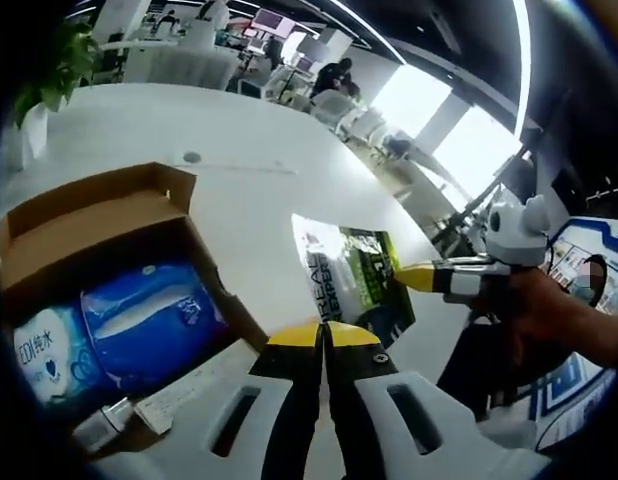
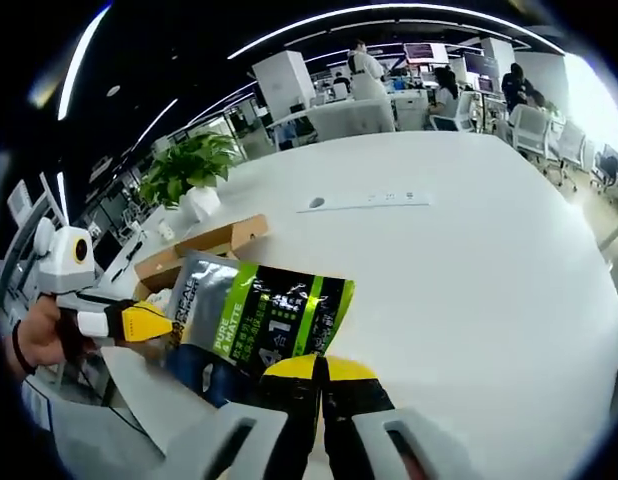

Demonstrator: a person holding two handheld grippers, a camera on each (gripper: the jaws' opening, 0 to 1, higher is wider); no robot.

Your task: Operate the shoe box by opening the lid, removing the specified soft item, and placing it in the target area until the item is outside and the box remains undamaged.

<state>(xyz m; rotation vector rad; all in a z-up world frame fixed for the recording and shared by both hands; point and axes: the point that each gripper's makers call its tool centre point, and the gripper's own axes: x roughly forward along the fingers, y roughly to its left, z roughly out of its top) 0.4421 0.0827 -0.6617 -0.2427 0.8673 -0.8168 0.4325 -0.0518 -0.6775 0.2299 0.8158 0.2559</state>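
The right gripper [image 2: 322, 368] fingers are clamped on a green and grey pouch [image 2: 261, 318], held above the white table [image 2: 469, 260]. The left gripper [image 1: 324, 335] fingers are pressed together, just right of the open cardboard box [image 1: 99, 215] holding blue wipes packs [image 1: 149, 310].

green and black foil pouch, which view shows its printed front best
The right gripper view: the green and black foil pouch faces the camera, print spread wide above the right gripper. The left gripper view shows it further off, glare washing out its upper part.
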